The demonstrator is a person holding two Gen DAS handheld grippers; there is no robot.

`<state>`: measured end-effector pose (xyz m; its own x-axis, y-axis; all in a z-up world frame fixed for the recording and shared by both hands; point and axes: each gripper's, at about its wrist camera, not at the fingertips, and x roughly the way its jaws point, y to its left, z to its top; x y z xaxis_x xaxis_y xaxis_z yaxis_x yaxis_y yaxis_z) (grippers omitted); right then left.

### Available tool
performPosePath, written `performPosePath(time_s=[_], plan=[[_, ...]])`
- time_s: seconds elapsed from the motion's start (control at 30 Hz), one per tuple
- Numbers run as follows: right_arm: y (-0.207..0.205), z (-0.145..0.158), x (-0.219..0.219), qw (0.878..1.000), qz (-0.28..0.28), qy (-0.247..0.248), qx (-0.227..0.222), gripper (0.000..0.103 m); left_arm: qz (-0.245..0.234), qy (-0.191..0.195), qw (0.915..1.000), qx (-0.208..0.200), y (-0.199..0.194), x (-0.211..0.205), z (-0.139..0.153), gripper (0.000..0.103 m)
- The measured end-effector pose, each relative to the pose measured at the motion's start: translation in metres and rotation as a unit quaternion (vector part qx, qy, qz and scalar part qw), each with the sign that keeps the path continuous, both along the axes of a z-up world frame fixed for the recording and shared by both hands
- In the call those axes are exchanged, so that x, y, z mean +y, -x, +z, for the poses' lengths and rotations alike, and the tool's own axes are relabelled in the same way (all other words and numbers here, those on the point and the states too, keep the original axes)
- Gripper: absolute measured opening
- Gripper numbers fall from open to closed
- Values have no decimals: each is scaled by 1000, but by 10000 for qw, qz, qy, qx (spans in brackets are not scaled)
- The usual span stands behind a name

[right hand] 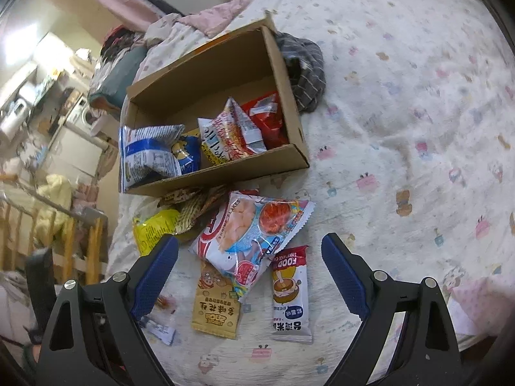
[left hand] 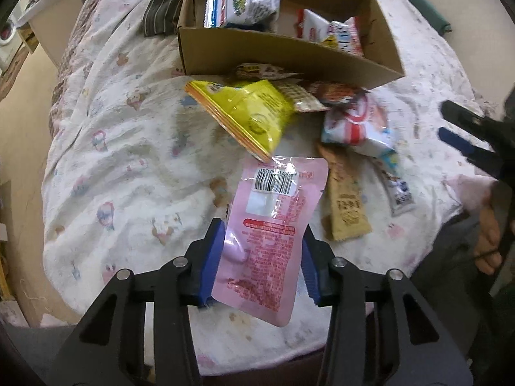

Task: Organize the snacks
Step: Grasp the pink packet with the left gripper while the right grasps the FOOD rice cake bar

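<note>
A pink snack pouch (left hand: 270,234) is being pinched by the left gripper (left hand: 262,257) for boxing in the cardboard box (left hand: 289,54); the right gripper (right hand: 249,276) is being held spread above the shrimp flakes bag (right hand: 248,231).

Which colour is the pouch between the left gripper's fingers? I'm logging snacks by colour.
Pale pink with red print; the pouch shows best in the left wrist view.

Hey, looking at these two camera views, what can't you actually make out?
- Left wrist view: the pink pouch shows only its back; the left gripper covers its edges.
- Both views: the cardboard box wall hides the lower snacks.
- Right wrist view: the right gripper covers a small packet.
</note>
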<state>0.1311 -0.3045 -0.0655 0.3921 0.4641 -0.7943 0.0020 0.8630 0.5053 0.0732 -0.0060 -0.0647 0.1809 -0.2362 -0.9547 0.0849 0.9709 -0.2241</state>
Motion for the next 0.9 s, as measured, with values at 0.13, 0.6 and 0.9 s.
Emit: performPosePath(time_s=[0.13,0.6,0.9], plan=[[-5,-17,-16,9982,-310,-110,497,93,-158,-63,9997,-148,16,-4,12,41],[2,-68,28,9770,823,1283,1492,59,928,-428,9897,-1002,-35,38,37,41],[-5,-88,59,9556,1314,2202,1451,56,953,-299,9909,-908,-36,28,25,41]])
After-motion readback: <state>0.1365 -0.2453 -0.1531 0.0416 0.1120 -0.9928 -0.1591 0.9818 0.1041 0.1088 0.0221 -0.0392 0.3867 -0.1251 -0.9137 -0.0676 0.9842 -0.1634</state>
